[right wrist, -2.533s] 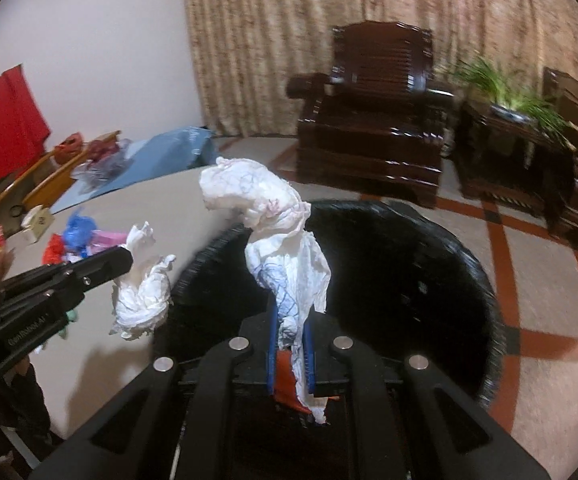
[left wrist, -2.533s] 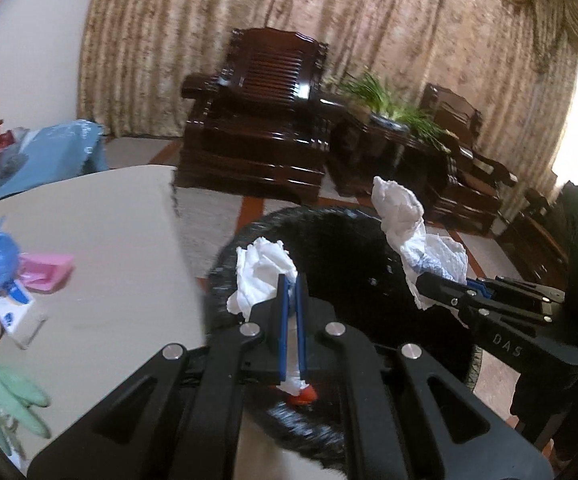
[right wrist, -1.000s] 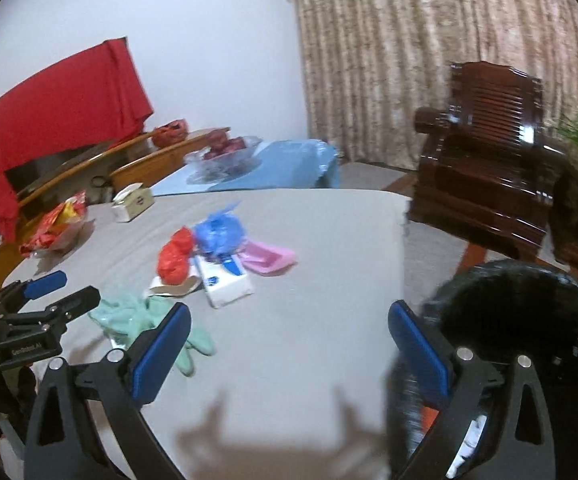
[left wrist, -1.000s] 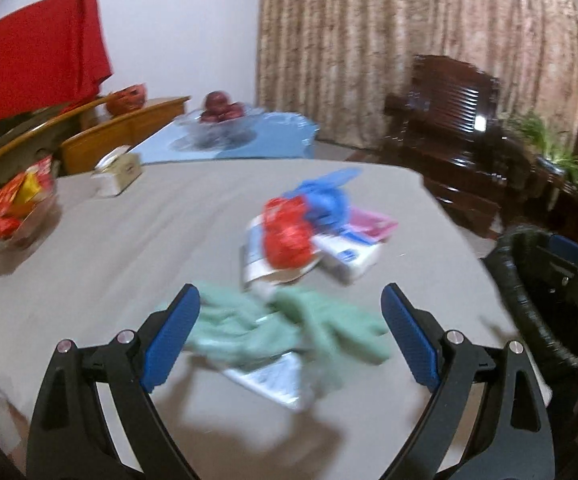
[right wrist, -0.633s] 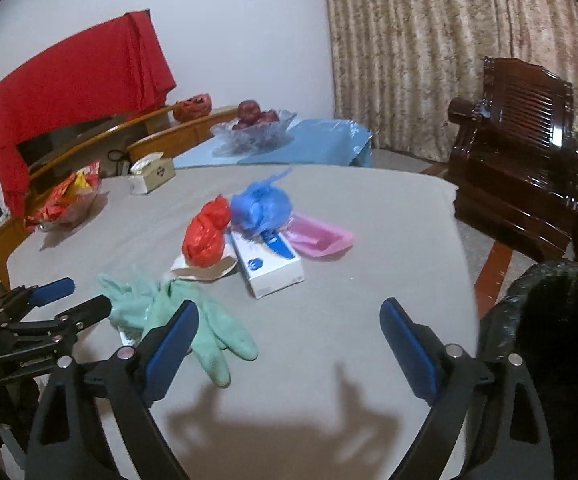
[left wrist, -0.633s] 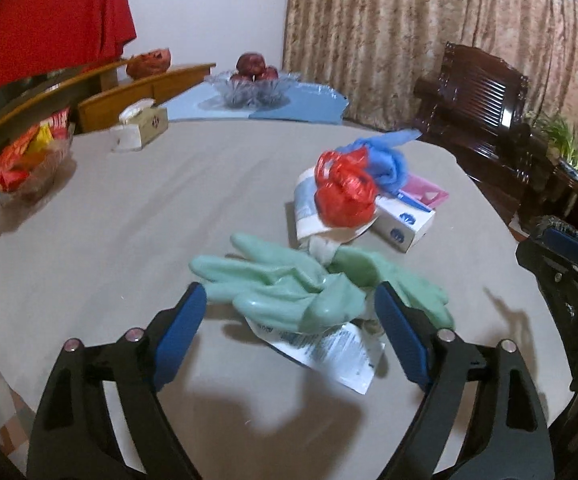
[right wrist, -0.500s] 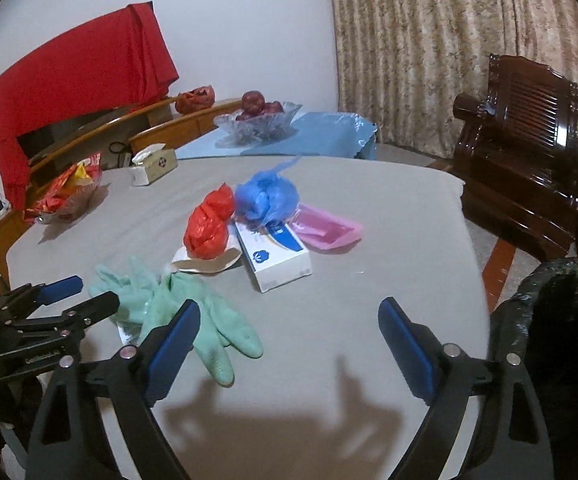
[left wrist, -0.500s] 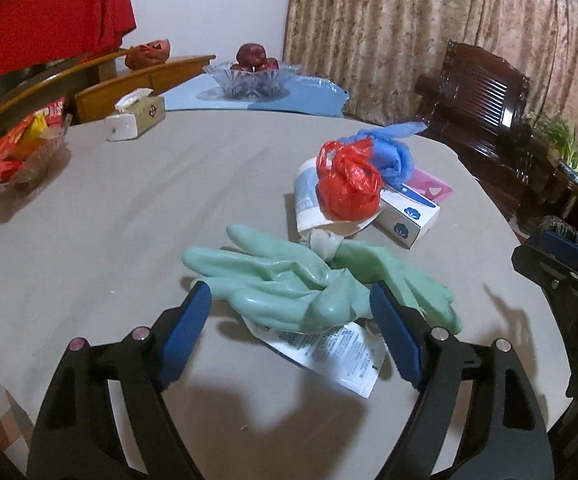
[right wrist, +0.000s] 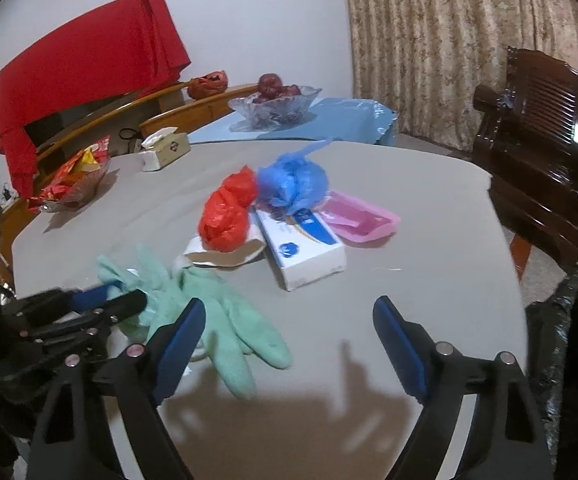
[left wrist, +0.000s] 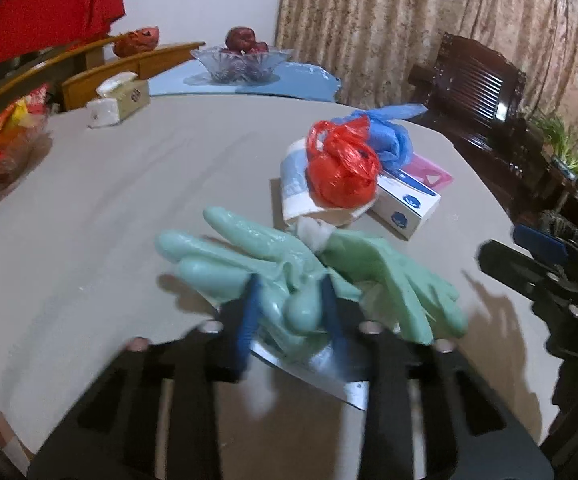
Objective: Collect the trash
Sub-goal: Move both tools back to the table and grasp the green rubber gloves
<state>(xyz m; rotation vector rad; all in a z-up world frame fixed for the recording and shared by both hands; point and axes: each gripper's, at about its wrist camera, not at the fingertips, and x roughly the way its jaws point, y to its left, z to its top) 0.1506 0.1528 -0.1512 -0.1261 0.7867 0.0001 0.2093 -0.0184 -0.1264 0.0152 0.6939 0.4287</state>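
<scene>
While a second ago its fingers stood wide, the left gripper (left wrist: 289,312) is now closing around the pale green rubber glove (left wrist: 249,256) on the grey counter (left wrist: 109,200); the right gripper (right wrist: 285,340) hovers beside, open and empty.

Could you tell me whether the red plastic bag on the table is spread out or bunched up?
Bunched up. The red plastic bag is a knotted ball resting on a white paper piece.
</scene>
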